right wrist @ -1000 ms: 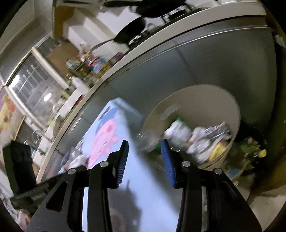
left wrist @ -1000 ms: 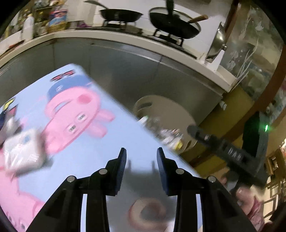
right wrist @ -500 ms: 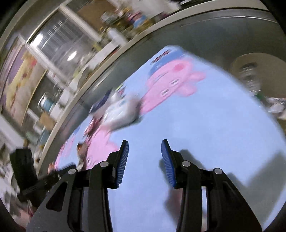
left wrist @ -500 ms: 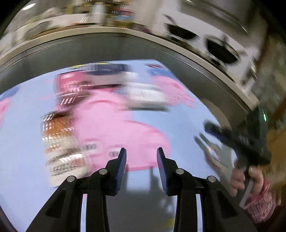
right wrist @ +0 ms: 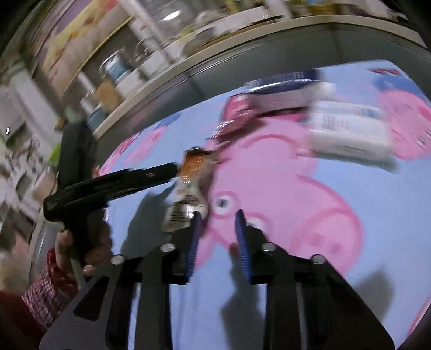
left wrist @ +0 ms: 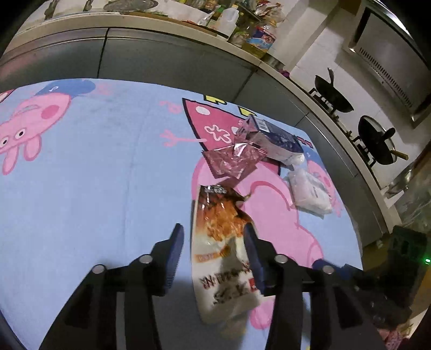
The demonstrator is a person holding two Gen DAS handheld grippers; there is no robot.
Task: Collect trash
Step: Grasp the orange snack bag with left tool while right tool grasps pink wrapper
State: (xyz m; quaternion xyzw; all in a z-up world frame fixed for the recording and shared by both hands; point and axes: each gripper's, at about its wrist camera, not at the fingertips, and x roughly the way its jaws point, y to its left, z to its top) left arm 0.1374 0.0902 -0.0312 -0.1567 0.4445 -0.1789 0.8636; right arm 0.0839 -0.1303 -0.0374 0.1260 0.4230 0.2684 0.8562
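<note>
Left wrist view: the left gripper (left wrist: 214,249) sits at the lower middle of the frame, jaws wide, with a glossy white and orange snack bag (left wrist: 219,242) lying between them. Whether the blue pads touch the bag cannot be told. Just above the bag, toward the centre right, lies a crinkled pink foil wrapper (left wrist: 233,161). Behind it, touching its far edge, is a dark blue carton (left wrist: 274,137) with a barcode on its end. To the right of these, a soft white plastic pack (left wrist: 309,191) lies apart from the bag. All of this trash rests on a light blue mat (left wrist: 94,175) printed with pink cartoon pigs. A grey cabinet front (left wrist: 161,62) curves across the upper frame under a pale counter crowded with bottles (left wrist: 242,24). At the upper right, two black pans (left wrist: 350,118) stand on a stove. The other tool's dark body fills the lower right corner.

Right wrist view: the picture is smeared by motion. The right gripper (right wrist: 216,239) at the lower middle has its jaws apart with nothing between them, above a pink pig on the mat (right wrist: 390,215). At centre left, the left gripper (right wrist: 176,168) reaches the snack bag (right wrist: 188,188), held by a hand (right wrist: 80,247) in a red checked sleeve. The carton (right wrist: 282,83) and white pack (right wrist: 350,129) blur along the upper right. Shelves of jars (right wrist: 115,70) fill the upper left.
</note>
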